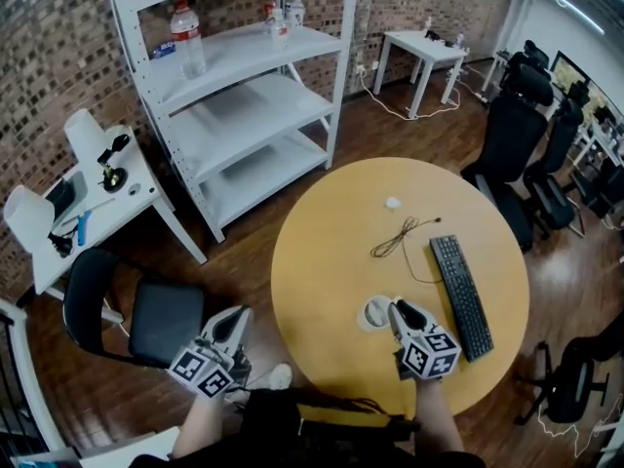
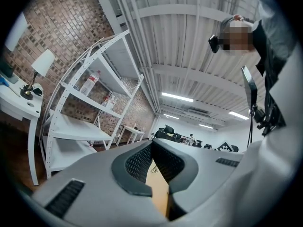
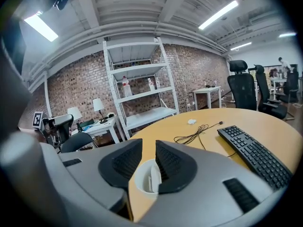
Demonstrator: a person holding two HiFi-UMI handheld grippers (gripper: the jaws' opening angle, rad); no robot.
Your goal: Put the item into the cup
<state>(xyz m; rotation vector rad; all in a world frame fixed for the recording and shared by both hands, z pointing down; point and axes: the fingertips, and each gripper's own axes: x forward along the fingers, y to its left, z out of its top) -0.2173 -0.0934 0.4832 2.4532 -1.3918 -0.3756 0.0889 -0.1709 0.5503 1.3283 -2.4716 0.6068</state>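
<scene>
A white cup (image 1: 375, 313) stands on the round wooden table (image 1: 331, 261), near its front edge. In the right gripper view the cup (image 3: 141, 179) sits just below the jaws, and a small white flat item (image 3: 154, 178) stands inside it. My right gripper (image 1: 395, 308) hovers over the cup's right side; it (image 3: 148, 148) is open, with a clear gap between the pads and nothing pressed. My left gripper (image 1: 237, 317) hangs off the table to the left, over a chair. Its jaws (image 2: 151, 145) meet at the tips with nothing between them.
A black keyboard (image 1: 461, 295) lies right of the cup, a black cable (image 1: 400, 237) and a small white object (image 1: 393, 203) farther back. A black chair (image 1: 136, 315) stands left of the table, with white shelving (image 1: 244, 96) and a white side table (image 1: 88, 198) beyond.
</scene>
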